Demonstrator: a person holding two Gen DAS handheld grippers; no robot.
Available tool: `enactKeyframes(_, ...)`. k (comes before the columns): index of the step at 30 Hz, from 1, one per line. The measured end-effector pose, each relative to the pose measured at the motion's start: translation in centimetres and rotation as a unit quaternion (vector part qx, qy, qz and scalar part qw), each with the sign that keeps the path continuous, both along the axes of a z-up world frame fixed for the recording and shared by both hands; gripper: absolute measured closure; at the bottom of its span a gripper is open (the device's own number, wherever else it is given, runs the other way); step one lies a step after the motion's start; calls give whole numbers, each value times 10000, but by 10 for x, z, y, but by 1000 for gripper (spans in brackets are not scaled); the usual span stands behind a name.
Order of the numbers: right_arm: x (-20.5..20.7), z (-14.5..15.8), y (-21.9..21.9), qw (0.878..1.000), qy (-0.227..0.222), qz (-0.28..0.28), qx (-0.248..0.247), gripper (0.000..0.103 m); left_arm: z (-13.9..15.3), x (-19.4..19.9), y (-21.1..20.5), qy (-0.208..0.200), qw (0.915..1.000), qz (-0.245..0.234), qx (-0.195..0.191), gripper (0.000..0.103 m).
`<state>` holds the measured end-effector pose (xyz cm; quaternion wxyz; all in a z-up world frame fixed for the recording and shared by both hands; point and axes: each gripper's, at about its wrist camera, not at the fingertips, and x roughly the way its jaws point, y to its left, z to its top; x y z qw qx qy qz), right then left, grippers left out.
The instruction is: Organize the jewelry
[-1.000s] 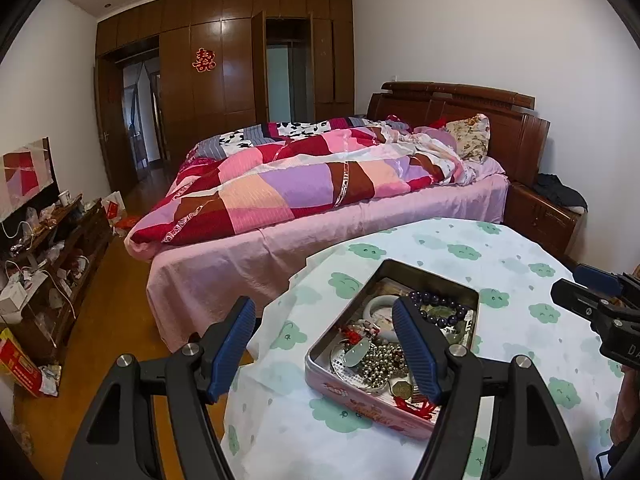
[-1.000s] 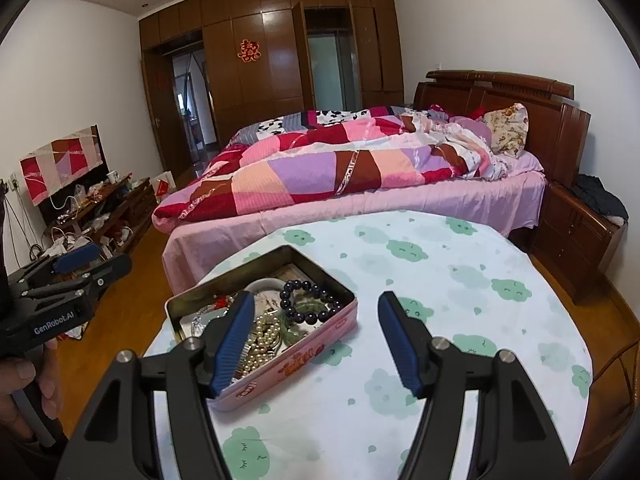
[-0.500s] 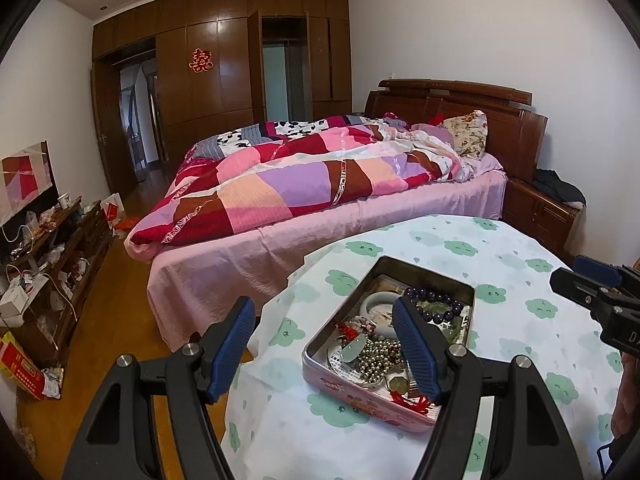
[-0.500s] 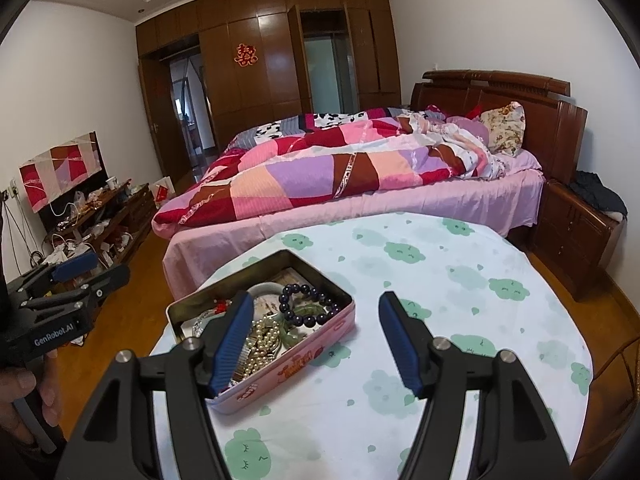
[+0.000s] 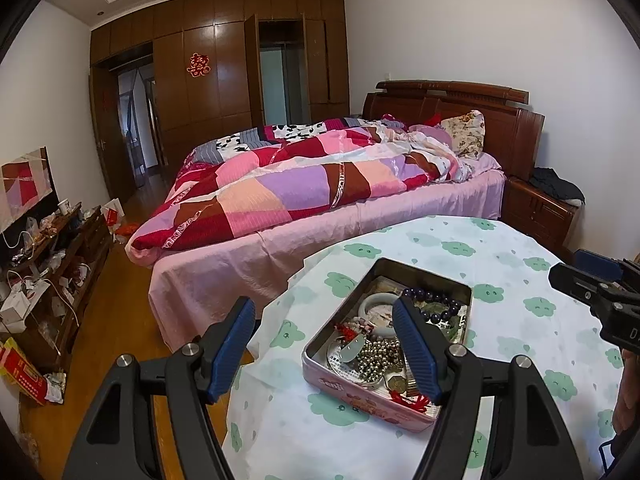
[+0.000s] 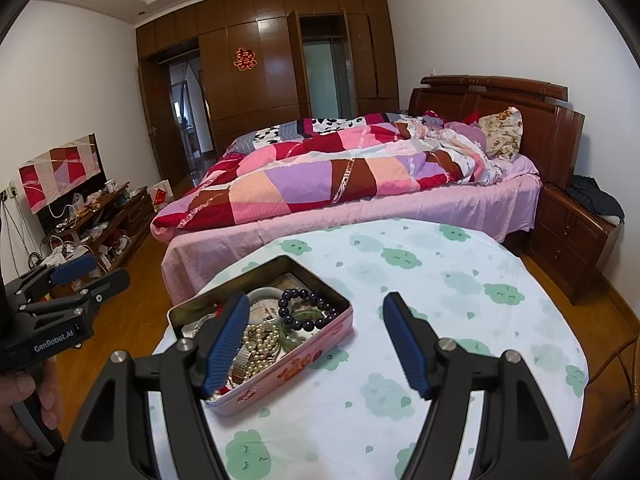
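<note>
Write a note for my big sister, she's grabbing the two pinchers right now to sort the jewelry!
Left gripper: open, empty, hovering at the tin's near left edge.
Right gripper: open, empty; its jaws have just been opening, nothing between them, above the tin's right side.
Pink tin: lid off, on the round table with the cloud-print cloth.
Inside, all heaped together: dark bead bracelet, pale bangle, pearl strand, red-tassel charm.
Done: nothing taken out yet.
Left: lift pieces out singly and sort them; probably start with the dark bracelet, it lies on top.
</note>
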<state>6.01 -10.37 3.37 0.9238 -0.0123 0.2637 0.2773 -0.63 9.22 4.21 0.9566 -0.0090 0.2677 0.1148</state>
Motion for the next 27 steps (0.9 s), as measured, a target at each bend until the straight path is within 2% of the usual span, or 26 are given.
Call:
enactKeyframes(14, 0, -1, 0, 10000, 5, -11, -6, 29, -2, 1, 0, 33, 10000, 18, 43, 32)
enactKeyframes(27, 0, -2, 0, 10000, 8, -19, -14, 28, -2, 1, -5, 58, 9998, -140, -121, 32)
